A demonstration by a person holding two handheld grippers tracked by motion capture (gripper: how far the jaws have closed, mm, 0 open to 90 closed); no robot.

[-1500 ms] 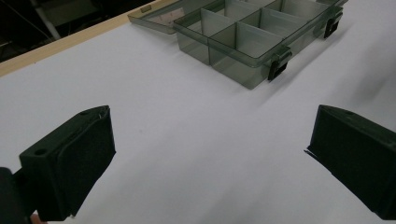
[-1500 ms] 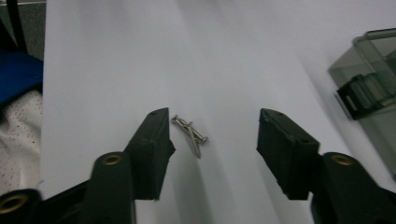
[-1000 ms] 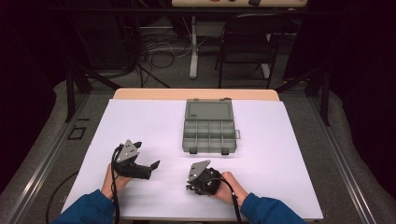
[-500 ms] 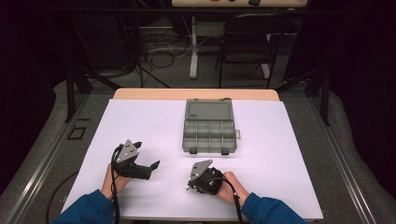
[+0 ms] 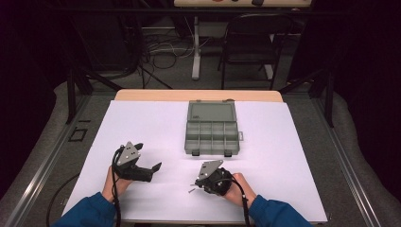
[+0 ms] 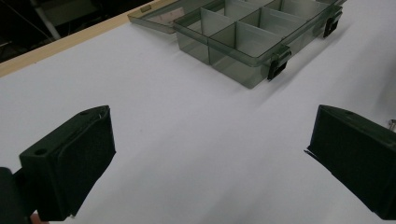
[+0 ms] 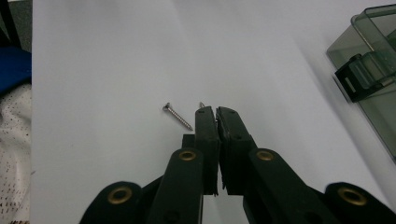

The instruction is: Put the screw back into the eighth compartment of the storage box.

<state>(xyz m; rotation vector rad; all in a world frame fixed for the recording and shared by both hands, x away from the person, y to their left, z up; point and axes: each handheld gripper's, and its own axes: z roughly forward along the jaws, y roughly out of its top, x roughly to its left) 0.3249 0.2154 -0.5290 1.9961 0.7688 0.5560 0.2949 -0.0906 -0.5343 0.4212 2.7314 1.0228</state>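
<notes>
Plainly, left gripper (image 5: pixel 150 160) gapes; right gripper (image 7: pixel 215 110) pinches a screw (image 7: pixel 201 104) (no legible writing).

So there's a smoky clear compartment box (image 5: pixel 211 134) sitting open at 12 o'clock on the table (image 5: pixel 302 156), lid flat behind. Small screw (image 7: pixel 177 116) lies loose at 6 o'clock.

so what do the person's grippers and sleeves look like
Both are black handheld tools. The left gripper and the right gripper each carry a grey three-cornered plate on top and trail a black cable back along the forearm. The right one's fingers are slim black bars on linkage arms with brass-coloured rivets; the left one's are broad black blocks. Both sleeves are blue.
</notes>
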